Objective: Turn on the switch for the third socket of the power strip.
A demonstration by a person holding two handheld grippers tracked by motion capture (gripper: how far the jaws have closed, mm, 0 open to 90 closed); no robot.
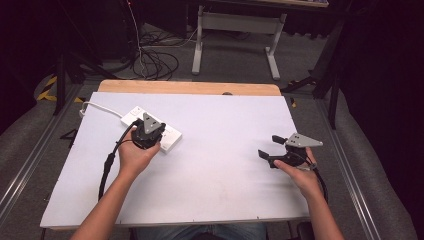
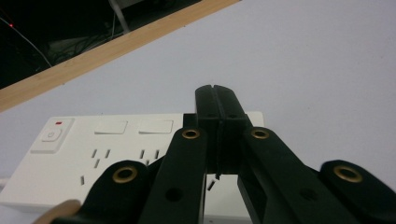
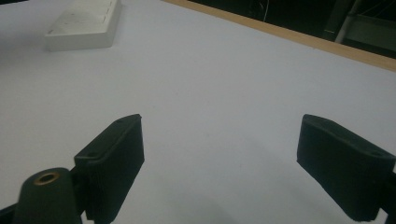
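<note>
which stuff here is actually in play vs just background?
In play:
- white power strip, on the white board
- left gripper, fingers shut, over the strip
- white cord running from the strip

Lying about:
- right gripper, fingers open, over bare board, nothing held
- white board
- cables on the floor
- table legs beyond

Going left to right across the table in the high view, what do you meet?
White cable → power strip, with the left claw shut over it → bare stretch of table → right claw, open, held in the right hand.
</note>
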